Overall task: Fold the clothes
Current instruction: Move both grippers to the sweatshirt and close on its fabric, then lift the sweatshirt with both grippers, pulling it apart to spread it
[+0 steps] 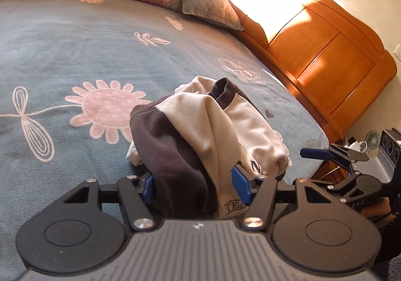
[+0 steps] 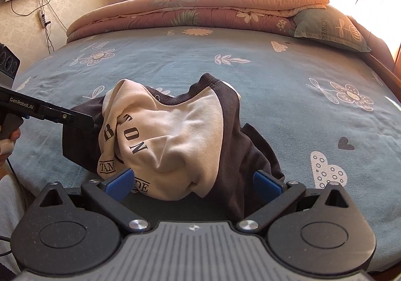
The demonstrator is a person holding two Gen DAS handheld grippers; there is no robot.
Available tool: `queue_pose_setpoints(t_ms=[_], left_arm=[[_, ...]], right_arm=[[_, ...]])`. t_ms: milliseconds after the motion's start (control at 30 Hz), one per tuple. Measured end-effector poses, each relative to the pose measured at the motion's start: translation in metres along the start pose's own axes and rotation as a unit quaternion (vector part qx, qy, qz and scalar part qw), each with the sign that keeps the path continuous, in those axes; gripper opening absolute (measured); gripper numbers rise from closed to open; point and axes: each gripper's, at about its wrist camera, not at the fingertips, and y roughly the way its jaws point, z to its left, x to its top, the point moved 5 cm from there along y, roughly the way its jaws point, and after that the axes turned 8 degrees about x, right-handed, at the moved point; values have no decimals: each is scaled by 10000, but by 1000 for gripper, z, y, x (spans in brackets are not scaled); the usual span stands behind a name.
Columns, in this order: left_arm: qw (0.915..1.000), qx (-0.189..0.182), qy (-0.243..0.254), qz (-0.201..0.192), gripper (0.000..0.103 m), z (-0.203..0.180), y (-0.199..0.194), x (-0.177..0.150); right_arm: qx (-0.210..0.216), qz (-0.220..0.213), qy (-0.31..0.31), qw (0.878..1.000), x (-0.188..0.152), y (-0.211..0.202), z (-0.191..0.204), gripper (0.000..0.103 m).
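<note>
A crumpled cream and dark brown sweatshirt (image 2: pixel 175 140) with black lettering lies in a heap on the blue flowered bed sheet (image 2: pixel 275 95). In the right wrist view my right gripper (image 2: pixel 194 183) is wide open, and the heap's near edge lies between its blue pads (image 2: pixel 120 182). My left gripper (image 1: pixel 195 186) stands partly open, with dark and cream cloth of the sweatshirt (image 1: pixel 200 125) filling the gap between its pads (image 1: pixel 241 185). From the right wrist view, the left gripper (image 2: pixel 94 125) reaches into the heap's left side. The right gripper (image 1: pixel 323 155) shows at the right of the left wrist view.
A folded pink quilt (image 2: pixel 200 10) and a pillow (image 2: pixel 330 27) lie at the far end of the bed. A wooden headboard (image 1: pixel 325 50) runs along the right. The bed's edge drops off near a small fan (image 1: pixel 373 137). A hand (image 2: pixel 7 140) holds the left gripper's handle.
</note>
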Motion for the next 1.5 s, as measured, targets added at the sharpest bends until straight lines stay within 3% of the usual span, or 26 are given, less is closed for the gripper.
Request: queue_pose_setpoints(t_ms=[267,333,467,567,633,700,767,833,867,900,933,1200,1267,1333,1500], left_arm=[[9994,-184,-67,269,59,5,8,-24],[9991,-155,-3,383,59,5,15,-29],[9990,-170,4,402,58,4,23,-31],[9993,-75,59,361,43,3,24,-29],[9995,10,28,304,38,6,22,-28],[9995,8,-60,295,40,8,20,-28],[9993,12,-108,351,46,10,24,-29],[9994,226,16,264,39,8,25,-25],[9991,356,98,198,28,7,23,-22],[9987,473,152,107,25,7,21,-17],[9980,584,220,-22,23,7,16,-10],[9894,1091,663,-690,14,11,0,57],[9857,1250,736,-855,2,16,1,76],[9843,1304,690,-967,2,25,4,99],[9926,962,438,-599,4,41,23,100]], right_arm=[[-37,-56,-67,10000,13,1,-15,97],[-12,62,-78,9999,12,2,-20,86],[61,448,-382,9982,1,10,-19,77],[-14,694,-521,9962,-10,24,-19,71],[-87,786,-500,9956,-15,34,-22,48],[8,735,-300,9968,-14,38,-25,33],[90,661,-145,9977,-13,42,-26,33],[136,573,-71,9982,-10,45,-27,33],[142,541,-94,9984,-8,45,-27,30],[90,522,-160,9985,-6,44,-27,19],[10,490,-230,9985,-3,42,-28,16],[-408,115,-420,9982,42,37,-57,15],[-521,50,-569,9970,56,42,-62,15],[-661,-35,-715,9952,72,47,-68,15],[-721,-28,-791,9943,106,64,-86,15]])
